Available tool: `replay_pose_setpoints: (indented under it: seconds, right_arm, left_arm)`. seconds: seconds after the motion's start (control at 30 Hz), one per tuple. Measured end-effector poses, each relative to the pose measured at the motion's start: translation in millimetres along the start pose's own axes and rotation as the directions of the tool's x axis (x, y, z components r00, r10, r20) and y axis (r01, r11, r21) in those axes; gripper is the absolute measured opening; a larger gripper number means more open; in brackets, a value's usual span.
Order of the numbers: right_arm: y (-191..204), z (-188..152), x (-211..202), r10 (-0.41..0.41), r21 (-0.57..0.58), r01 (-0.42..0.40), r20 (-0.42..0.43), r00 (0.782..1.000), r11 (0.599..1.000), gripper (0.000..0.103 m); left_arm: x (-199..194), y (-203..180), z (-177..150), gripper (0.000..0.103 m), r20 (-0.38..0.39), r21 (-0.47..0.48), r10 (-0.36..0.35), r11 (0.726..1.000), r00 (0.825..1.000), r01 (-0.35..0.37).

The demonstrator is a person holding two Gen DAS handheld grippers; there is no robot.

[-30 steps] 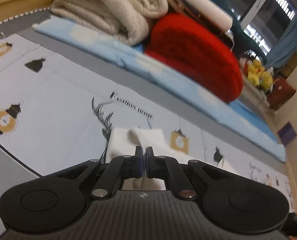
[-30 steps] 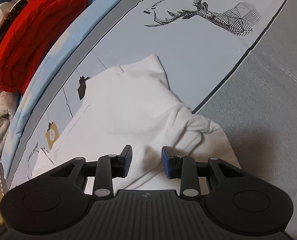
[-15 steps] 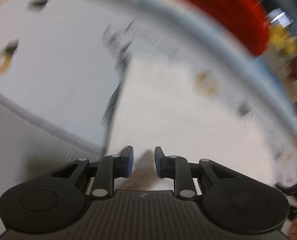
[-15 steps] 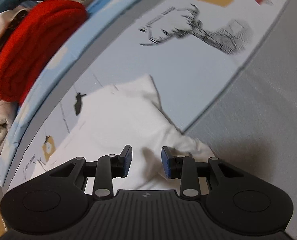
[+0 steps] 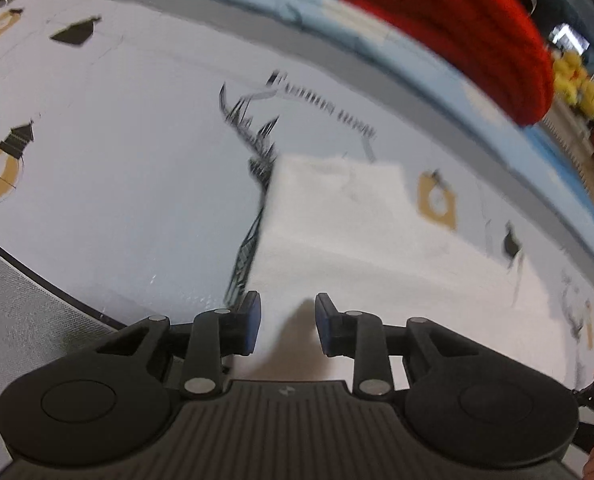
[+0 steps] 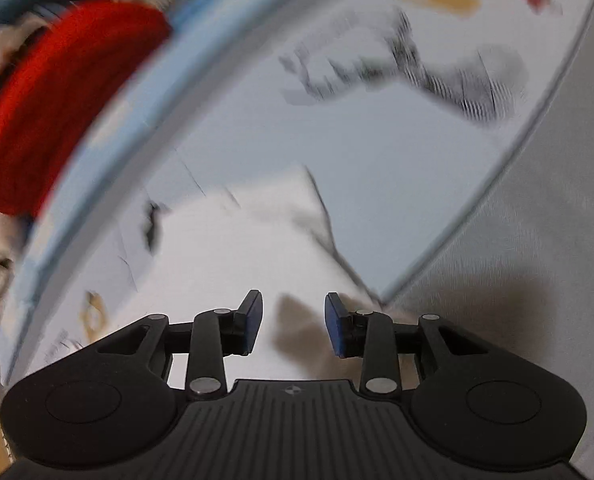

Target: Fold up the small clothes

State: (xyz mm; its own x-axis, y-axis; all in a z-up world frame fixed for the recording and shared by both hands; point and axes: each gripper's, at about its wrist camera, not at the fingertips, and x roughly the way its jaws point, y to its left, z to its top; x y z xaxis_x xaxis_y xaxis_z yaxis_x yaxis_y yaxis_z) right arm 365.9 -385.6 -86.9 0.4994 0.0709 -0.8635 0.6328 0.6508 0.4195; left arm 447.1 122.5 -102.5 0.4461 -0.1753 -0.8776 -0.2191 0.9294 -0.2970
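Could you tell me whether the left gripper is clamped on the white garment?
No, the left gripper is open above the white garment.

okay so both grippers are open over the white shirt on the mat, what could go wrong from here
1. The folded white cloth garment lies loose under the open left gripper and open right gripper; a low pass could drag its layers apart.
2. Both views are motion-blurred, so a quick regrasp may miss the garment's edge.
3. The rolled red knit blanket sits close behind; a wide swing might snag it.
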Motion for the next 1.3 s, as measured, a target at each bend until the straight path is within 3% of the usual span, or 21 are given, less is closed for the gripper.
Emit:
replay_pose_setpoints:
  seconds: [0.07,0.23,0.33,0.4,0.47,0.53,0.6,0.7,0.77,0.83,0.93,1.03,1.1,1.17,1.23,1.3]
  right_arm:
    - [-5.6,2.0,11.0,-0.024,0.035,0.025,-0.026,0.999,0.999,0.028]
    - [7.6,9.7,-4.2,0.008,-0.016,-0.008,0.028,1.000,1.000,0.035]
    - [5.4,8.5,1.2,-0.005,-0.021,0.003,-0.053,0.999,1.000,0.036]
    - [-2.5,6.7,10.1,-0.018,0.007,0.019,-0.116,0.993,1.000,0.035]
    - [-3.8,8.7,2.5,-0.021,0.008,0.022,-0.119,0.993,1.000,0.035]
    - [-0.2,8.3,-19.5,-0.029,-0.002,0.029,-0.073,0.997,1.000,0.035]
    - [9.2,4.6,-44.0,-0.024,-0.059,0.025,0.002,1.000,0.998,0.036]
    - [22.6,-4.7,-92.5,0.051,-0.193,-0.020,0.153,0.987,0.981,0.036]
    - [24.3,-18.3,-133.9,0.122,-0.289,-0.045,0.255,0.959,0.956,0.036]
    - [13.4,-33.8,-176.7,0.182,-0.361,-0.051,0.337,0.924,0.931,0.037]
    - [-13.7,-67.0,-224.8,0.255,-0.465,-0.056,0.378,0.890,0.884,0.041]
    - [-54.4,-97.9,-248.0,0.283,-0.504,-0.080,0.341,0.897,0.860,0.041]
    - [-88.9,-114.0,-249.3,0.248,-0.489,-0.065,0.320,0.914,0.870,0.041]
    - [-122.4,-130.9,-241.2,0.197,-0.475,-0.032,0.302,0.933,0.879,0.041]
    - [-149.5,-145.9,-223.5,0.143,-0.462,-0.003,0.269,0.952,0.887,0.041]
    - [-166.8,-155.9,-204.8,0.027,-0.383,0.044,0.177,0.984,0.923,0.039]
  left_arm:
    - [9.2,-0.8,2.5,0.035,-0.038,0.046,0.024,0.999,0.999,-0.022]
    - [-8.2,-10.6,8.4,0.035,-0.008,0.121,-0.032,0.992,0.999,0.033]
    - [-12.6,-16.1,4.4,0.037,-0.035,0.180,-0.055,0.982,0.998,0.061]
    - [-0.7,-17.7,-6.2,0.038,-0.111,0.235,-0.014,0.971,0.994,0.040]
    - [1.6,-19.4,-18.6,0.039,-0.134,0.303,0.065,0.953,0.989,-0.021]
    - [-20.6,-25.5,-27.2,0.036,-0.059,0.346,0.077,0.937,0.995,-0.052]
    - [-61.8,-36.7,-37.2,0.036,0.089,0.408,0.007,0.912,0.996,-0.043]
    - [-125.5,-46.9,-62.3,0.037,0.289,0.470,-0.045,0.877,0.956,-0.100]
    - [-159.1,-46.4,-79.8,0.037,0.328,0.464,-0.062,0.880,0.943,-0.103]
    - [-192.4,-39.0,-102.0,0.037,0.324,0.448,-0.106,0.892,0.940,-0.054]
    - [-235.6,-20.5,-143.6,0.037,0.328,0.425,-0.142,0.905,0.934,-0.012]
    - [-254.2,1.7,-193.4,0.031,0.319,0.387,-0.151,0.922,0.936,0.016]
    - [-252.6,18.1,-230.1,0.008,0.299,0.368,-0.130,0.930,0.945,0.012]
    - [-236.7,35.1,-260.2,0.005,0.264,0.341,-0.078,0.940,0.961,-0.017]
    - [-218.4,48.8,-272.4,0.003,0.156,0.268,-0.019,0.963,0.988,-0.023]
    - [-207.5,56.2,-277.5,0.004,0.072,0.223,-0.055,0.974,0.996,0.037]
